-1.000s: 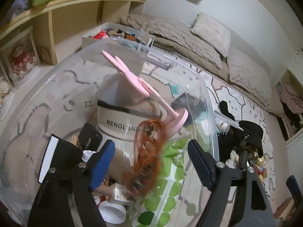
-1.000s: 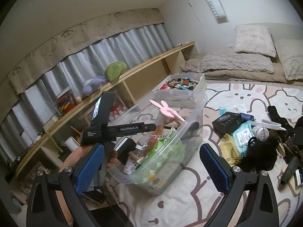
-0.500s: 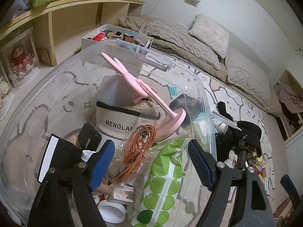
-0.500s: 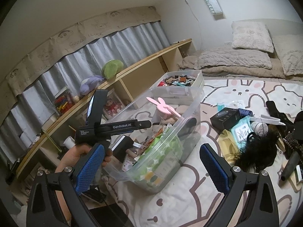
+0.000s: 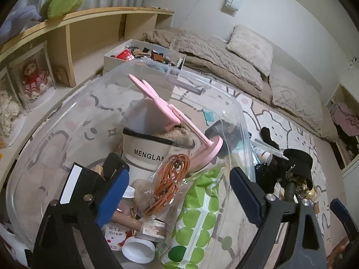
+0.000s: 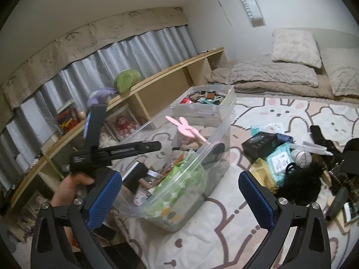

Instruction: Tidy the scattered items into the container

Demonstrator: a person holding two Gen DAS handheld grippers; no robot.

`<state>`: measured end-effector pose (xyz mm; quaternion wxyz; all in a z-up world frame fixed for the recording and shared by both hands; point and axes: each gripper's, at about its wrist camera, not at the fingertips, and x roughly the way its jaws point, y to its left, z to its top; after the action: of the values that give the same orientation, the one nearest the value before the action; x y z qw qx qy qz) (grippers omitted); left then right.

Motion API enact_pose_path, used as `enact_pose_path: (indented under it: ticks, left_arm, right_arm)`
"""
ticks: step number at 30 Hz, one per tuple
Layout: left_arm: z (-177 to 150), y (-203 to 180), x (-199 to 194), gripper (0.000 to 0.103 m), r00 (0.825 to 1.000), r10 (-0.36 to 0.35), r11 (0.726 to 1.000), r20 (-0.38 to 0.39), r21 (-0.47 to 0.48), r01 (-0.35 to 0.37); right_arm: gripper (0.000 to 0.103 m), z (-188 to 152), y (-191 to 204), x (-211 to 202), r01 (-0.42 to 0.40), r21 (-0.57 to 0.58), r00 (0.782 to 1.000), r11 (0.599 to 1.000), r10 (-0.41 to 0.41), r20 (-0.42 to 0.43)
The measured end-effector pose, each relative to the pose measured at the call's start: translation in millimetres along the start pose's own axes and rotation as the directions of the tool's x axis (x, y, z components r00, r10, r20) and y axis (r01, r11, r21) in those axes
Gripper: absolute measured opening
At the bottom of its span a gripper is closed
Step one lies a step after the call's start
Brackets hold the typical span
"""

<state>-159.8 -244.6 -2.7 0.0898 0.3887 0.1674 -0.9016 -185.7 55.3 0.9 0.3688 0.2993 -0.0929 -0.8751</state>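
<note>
Left wrist view: pink bunny stand [image 5: 170, 116] tilts ears up-left in container [image 5: 237, 112].

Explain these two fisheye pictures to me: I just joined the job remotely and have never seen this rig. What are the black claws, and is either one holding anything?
There is no robot arm. A person carries a hand-held claw in each hand, and a camera on each looks forward along its two blue-padded fingers.

The left view looks down from the left gripper, poised over the clear bin. Both its fingers stand wide apart and hold nothing. Inside the bin lie a pink bunny stand, an orange cord in a bag and a green dotted pack.

The right view comes from the right gripper, also open and empty. It shows the bin from the side, and the person's hand holding the left tool. On the bunny rug past the bin wait a black box, a wipes pack and black clothes.
</note>
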Motion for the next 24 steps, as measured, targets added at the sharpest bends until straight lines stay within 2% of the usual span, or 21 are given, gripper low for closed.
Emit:
enact_pose_path:
  ticks: [3,5,17,24]
  left_arm:
    - [0.1,-1.1,-4.9,0.094,1.000,-0.017,1.000,0.010,-0.004,0.017]
    - [-0.2,-3.1,-9.2,0.100,1.000,-0.018,1.000,0.024,0.001,0.018]
    - [-9.0,-27.8,-38.0,0.103,0.996,-0.015,0.995,0.090,0.095,0.007]
    - [-13.6,-44.0,-61.7,0.103,0.985,-0.068,0.988,0.159,0.150,0.044]
  right_arm:
    - [0.103,2.9,-0.1,0.2,0.029,-0.011,1.000,1.000,-0.029,-0.010]
    - [0.103,5.7,1.8,0.7,0.045,-0.027,0.999,0.999,-0.046,-0.020]
    - [0.103,14.2,9.5,-7.6,0.121,-0.107,0.993,0.987,-0.122,-0.004]
    - [0.103,21.3,4.7,-16.1,0.168,-0.120,0.986,0.978,-0.169,-0.003]
